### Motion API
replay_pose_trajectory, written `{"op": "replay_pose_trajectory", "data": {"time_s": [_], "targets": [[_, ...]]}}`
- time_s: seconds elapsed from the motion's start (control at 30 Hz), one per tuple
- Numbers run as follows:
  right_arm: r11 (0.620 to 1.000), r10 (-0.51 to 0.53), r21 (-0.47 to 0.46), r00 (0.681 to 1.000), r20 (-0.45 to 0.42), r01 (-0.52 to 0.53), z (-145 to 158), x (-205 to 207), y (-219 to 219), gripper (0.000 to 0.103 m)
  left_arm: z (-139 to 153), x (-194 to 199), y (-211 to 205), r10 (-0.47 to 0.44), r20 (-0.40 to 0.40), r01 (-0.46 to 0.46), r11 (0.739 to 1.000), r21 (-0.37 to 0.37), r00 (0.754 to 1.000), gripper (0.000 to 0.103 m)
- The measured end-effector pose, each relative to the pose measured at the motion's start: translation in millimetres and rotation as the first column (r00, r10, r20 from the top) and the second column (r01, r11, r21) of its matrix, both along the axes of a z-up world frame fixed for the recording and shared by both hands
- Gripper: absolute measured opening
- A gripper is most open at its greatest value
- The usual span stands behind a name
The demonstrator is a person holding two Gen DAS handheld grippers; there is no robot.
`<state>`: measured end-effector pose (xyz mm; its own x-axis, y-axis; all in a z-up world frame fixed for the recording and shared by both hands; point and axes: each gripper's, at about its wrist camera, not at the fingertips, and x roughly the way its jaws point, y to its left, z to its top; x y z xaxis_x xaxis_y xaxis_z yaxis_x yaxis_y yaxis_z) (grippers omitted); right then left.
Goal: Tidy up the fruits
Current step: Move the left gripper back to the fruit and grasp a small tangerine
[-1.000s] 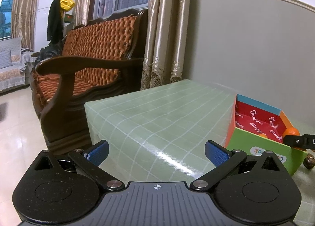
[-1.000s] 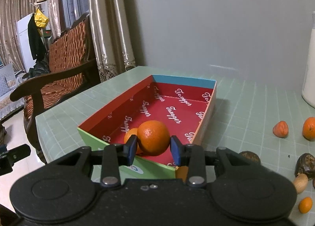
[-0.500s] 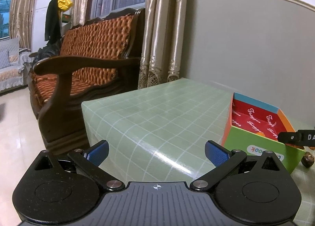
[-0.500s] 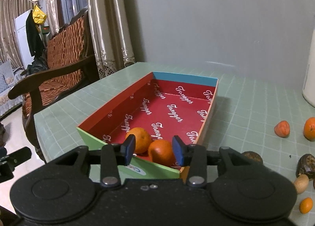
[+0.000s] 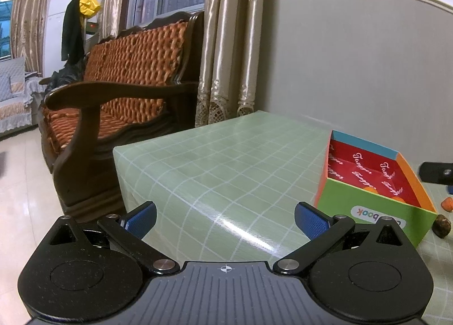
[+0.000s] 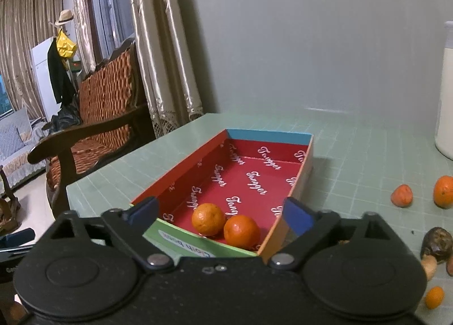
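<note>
White bottle (image 6: 445, 92): cut off by the right edge, top and far side unseen.
Dark fruit (image 6: 436, 244): partly behind the right gripper (image 6: 220, 213) body; kind unclear.
Pale fruit (image 6: 429, 265) beneath it: mostly hidden.
Box (image 5: 368, 203): near wall hides all but the tops of its oranges (image 5: 371, 189).
Label on that wall: partly covered, unreadable.
Small orange piece (image 5: 447, 203): clipped by the right edge.

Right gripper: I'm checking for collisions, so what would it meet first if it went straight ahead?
Probably the box's green near wall, which sits between the open jaws of the right gripper. If it cleared the wall, the two oranges are next. Depth is uncertain.
</note>
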<state>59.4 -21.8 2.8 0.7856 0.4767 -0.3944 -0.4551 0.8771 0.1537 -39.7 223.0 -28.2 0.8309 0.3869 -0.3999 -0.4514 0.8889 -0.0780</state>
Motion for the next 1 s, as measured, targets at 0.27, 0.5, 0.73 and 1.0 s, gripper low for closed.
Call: {"op": "replay_pose_trajectory", "data": {"time_s": [0.27,0.5,0.73,1.0], "targets": [[0.998,-0.069,0.008,0.997,0.045,0.069,6,-20,-48,0.103,4,8,-27,-0.068,0.005,0.068,0.997,0.036,0.998,0.103],[0.955,-0.295,-0.002,0.946,0.137,0.298,3,-36,-119,0.103,8,18,-71,-0.199,0.007,0.198,0.978,0.068,0.980,0.103],[0.853,-0.517,0.000,0.846,0.133,0.522,-13,-48,-177,0.103,10,28,-129,-0.381,0.016,0.377,0.920,0.108,0.924,0.103],[0.799,-0.600,0.020,0.795,0.090,0.601,-25,-71,-218,0.103,4,43,-206,-0.563,-0.034,0.562,0.814,0.145,0.825,0.102]]}}
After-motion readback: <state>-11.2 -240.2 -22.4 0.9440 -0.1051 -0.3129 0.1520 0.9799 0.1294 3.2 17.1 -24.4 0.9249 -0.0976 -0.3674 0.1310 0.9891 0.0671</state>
